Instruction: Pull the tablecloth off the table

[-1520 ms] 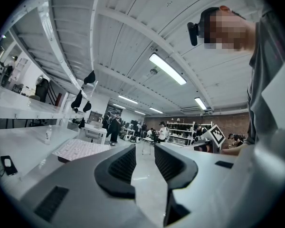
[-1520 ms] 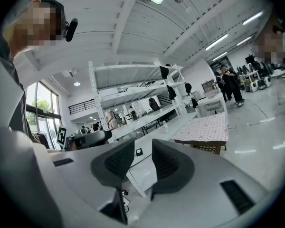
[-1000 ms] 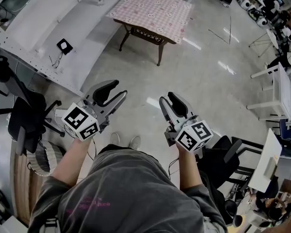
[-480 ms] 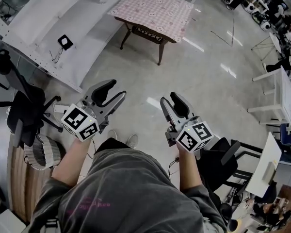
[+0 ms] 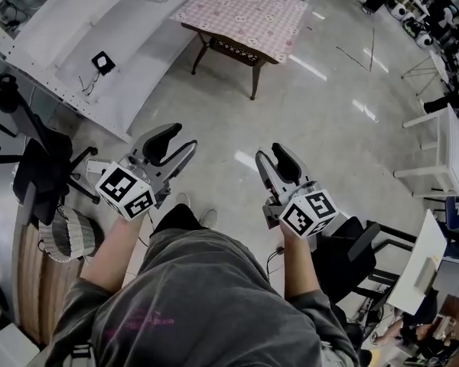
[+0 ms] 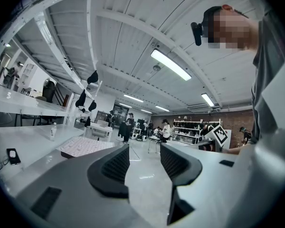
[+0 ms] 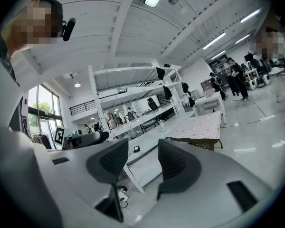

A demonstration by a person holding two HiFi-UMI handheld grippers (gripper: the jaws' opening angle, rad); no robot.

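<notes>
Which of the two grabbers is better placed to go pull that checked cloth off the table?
Right, but only slightly. Both are open, empty and well short of the tablecloth. Its nearest corner lies roughly ahead of the right gripper; the left gripper would likely have to reach further across.

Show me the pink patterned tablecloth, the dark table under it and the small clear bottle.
pink patterned tablecloth point(image 5: 241, 14): head view, top middle.
dark table point(image 5: 254, 79): head view, front leg.
small clear bottle point(image 6: 52, 131): left gripper view, body.
</notes>
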